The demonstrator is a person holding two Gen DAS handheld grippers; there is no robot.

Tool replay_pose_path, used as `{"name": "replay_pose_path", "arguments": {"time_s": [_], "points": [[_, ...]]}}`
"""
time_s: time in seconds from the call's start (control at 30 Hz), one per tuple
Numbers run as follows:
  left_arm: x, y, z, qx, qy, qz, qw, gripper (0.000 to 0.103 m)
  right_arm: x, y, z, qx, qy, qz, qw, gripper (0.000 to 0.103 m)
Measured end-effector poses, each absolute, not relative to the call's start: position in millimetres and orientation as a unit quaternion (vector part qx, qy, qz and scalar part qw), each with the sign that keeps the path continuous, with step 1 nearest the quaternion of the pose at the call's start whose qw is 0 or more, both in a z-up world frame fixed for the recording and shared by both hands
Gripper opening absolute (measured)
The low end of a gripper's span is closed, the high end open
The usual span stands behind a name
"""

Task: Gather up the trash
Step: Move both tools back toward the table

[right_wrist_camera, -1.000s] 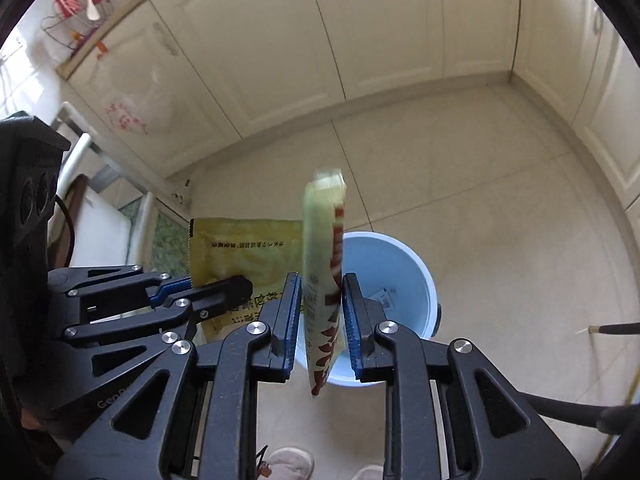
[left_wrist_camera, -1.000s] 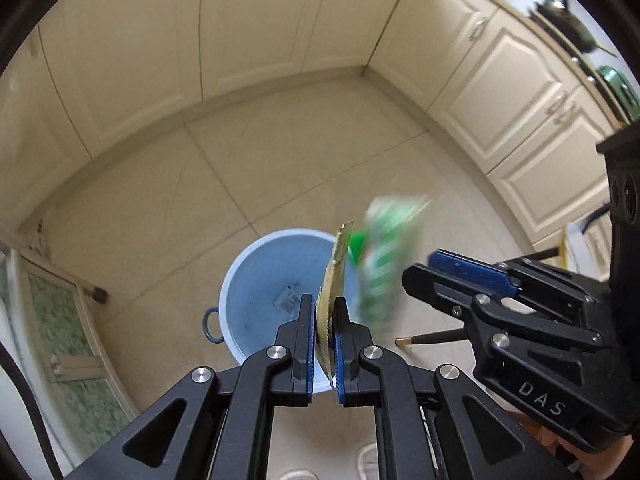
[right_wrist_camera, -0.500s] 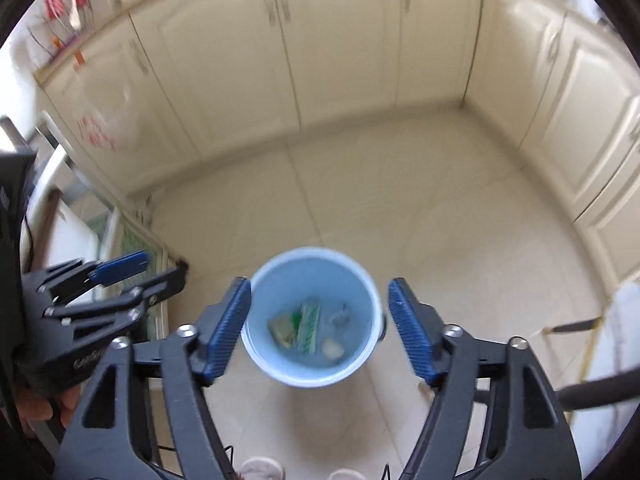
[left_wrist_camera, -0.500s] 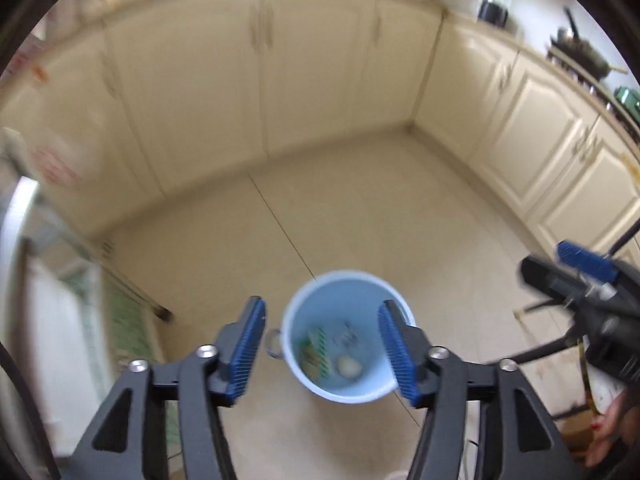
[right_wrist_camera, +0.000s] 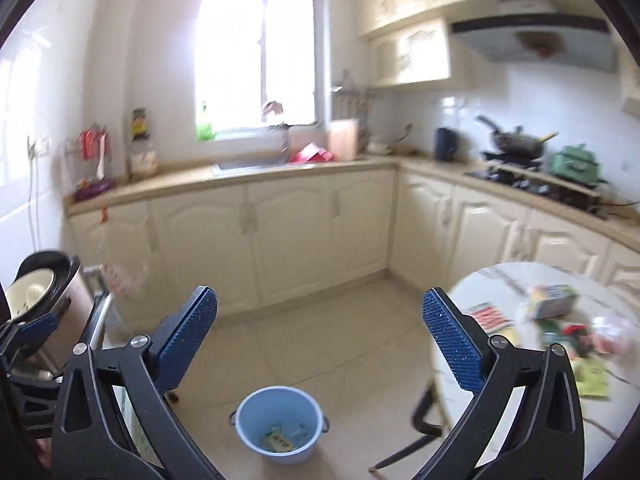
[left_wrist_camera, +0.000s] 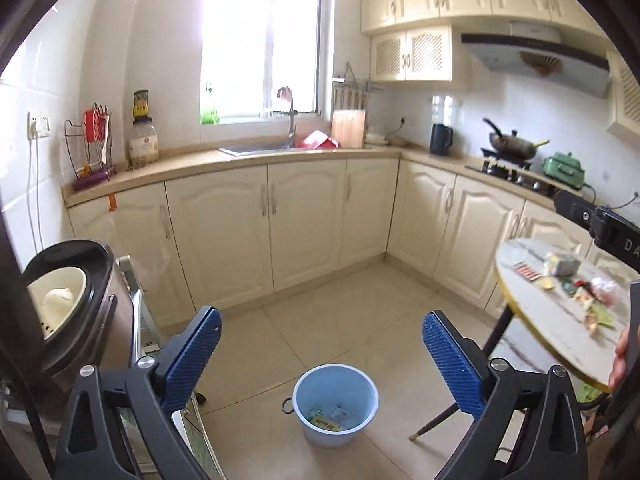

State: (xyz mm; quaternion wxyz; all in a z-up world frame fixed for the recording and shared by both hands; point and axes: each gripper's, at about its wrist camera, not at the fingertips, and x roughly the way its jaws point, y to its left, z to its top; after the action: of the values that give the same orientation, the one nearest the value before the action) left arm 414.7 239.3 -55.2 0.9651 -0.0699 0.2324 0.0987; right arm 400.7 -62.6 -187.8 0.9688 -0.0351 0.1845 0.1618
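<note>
Left gripper: jaws spread wide, just opened, nothing between the blue pads. Pointed across the kitchen floor toward the cream cabinets, angled slightly downward.

Right gripper: jaws likewise spread wide, just opened, nothing held. Partly visible at the right edge of the left wrist view, with fingers of a hand on its grip.

Blue bucket: upright on the floor, below and between the open jaws in both views, beside the dark legs of the round surface. Small handle on its left wall.

Trash in bucket: yellow packet flat on the bottom, a pale wrapper just beside it. Further pieces inside too small to tell.

Trash on round surface: red-striped packet near the left rim, small carton lying on its side behind it, a loose cluster of green, red and yellow wrappers to the right. Right wrist view blurred; individual wrappers not distinguishable.

Left side of both views: open rice cooker with a white inner pot.
</note>
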Motion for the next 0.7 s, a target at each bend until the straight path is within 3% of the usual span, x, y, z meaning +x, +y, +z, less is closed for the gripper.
{"name": "replay_pose_path", "arguments": {"time_s": [0.13, 0.37, 0.57, 0.7], "points": [[370, 214, -34, -0.054, 0.194, 0.075, 0.977, 0.101, 362, -100, -147, -0.039, 0.149, 0.106, 0.982, 0.103], [270, 206, -47, -0.034, 0.144, 0.054, 0.987, 0.102, 323, -183, -95, 0.004, 0.137, 0.038, 0.99, 0.103], [173, 160, -66, -0.023, 0.113, 0.028, 0.993, 0.102, 297, -240, -70, 0.019, 0.122, -0.006, 0.992, 0.103], [158, 146, -66, -0.024, 0.095, 0.014, 0.995, 0.102, 283, -274, -61, 0.029, 0.112, -0.032, 0.993, 0.103]]}}
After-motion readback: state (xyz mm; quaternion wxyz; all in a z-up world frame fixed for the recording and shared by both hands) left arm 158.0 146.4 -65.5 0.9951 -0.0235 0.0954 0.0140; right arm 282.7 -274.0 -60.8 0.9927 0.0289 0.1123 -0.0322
